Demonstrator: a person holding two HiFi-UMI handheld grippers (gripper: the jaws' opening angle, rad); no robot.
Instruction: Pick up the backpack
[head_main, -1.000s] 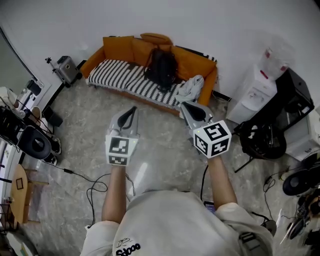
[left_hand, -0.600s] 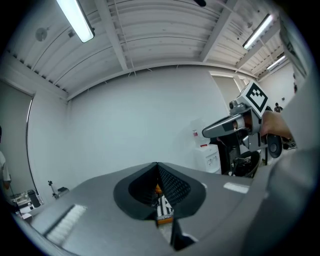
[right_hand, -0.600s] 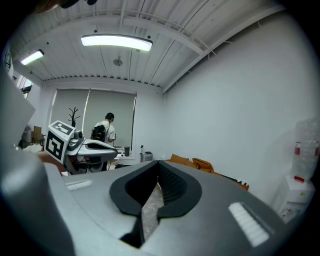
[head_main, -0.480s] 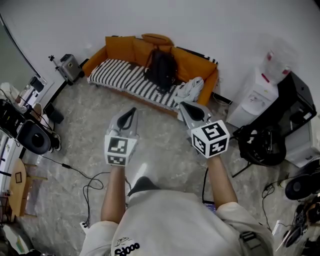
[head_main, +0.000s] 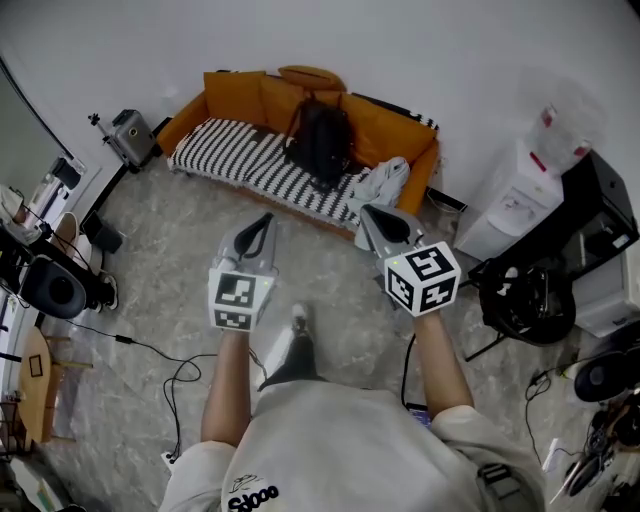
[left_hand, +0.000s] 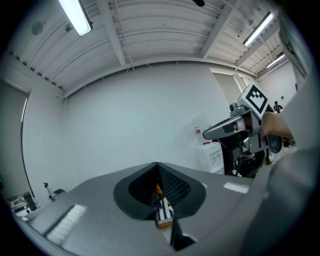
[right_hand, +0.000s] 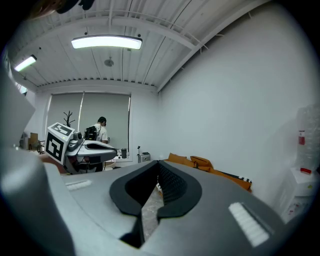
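A black backpack (head_main: 320, 138) stands upright on the orange sofa (head_main: 395, 132), leaning against its back cushions, in the head view. My left gripper (head_main: 265, 220) and right gripper (head_main: 367, 213) are held side by side in front of me, both shut and empty, well short of the sofa. Each points toward the sofa. In the left gripper view the right gripper (left_hand: 207, 134) shows at the right; through the shut jaws only a sliver of the striped sofa seat (left_hand: 164, 212) shows. In the right gripper view the left gripper (right_hand: 112, 149) shows at the left, with orange cushions (right_hand: 192, 162) beyond.
A grey cloth (head_main: 383, 182) lies on the sofa's right end. A water dispenser (head_main: 525, 172) and black equipment (head_main: 560, 260) stand at the right. Speakers and gear (head_main: 50, 285) crowd the left wall, with cables (head_main: 165, 355) across the marble floor. A person (right_hand: 101, 131) stands far off.
Both grippers have come a little nearer the sofa as I step forward; my foot now shows on the floor between my arms. Both stay shut.
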